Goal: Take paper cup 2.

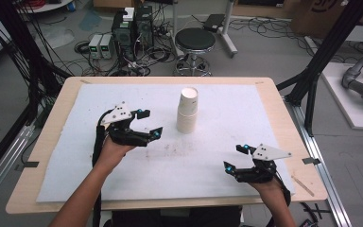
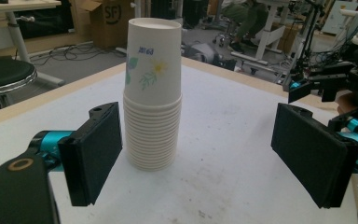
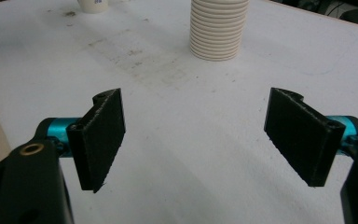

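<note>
Paper cups, nested into one upright stack [image 1: 187, 111], stand on the white sheet [image 1: 227, 156] that covers the worktop [image 1: 52, 118], a little past the middle toward twelve o'clock in the high view. The top cup carries a printed flower and leaves with a small blue mark above them, seen in the left gripper view.

Left claw [image 1: 152, 124] hovers at about nine o'clock from the stack, near it but not touching, its jaws spread wide and released, pointing toward the cups. In the left gripper view the stack [image 2: 153, 93] rises between the two black jaws, closer to the jaw on the picture's left, with clear space on both sides.

Right claw [image 1: 231, 158] sits at roughly five o'clock from the stack, well apart from it, near the worktop's front edge. Its jaws are also spread and grasp nothing. The right gripper view shows the ribbed base of the stack [image 3: 218, 32] far ahead at twelve o'clock, above stained sheet.
</note>
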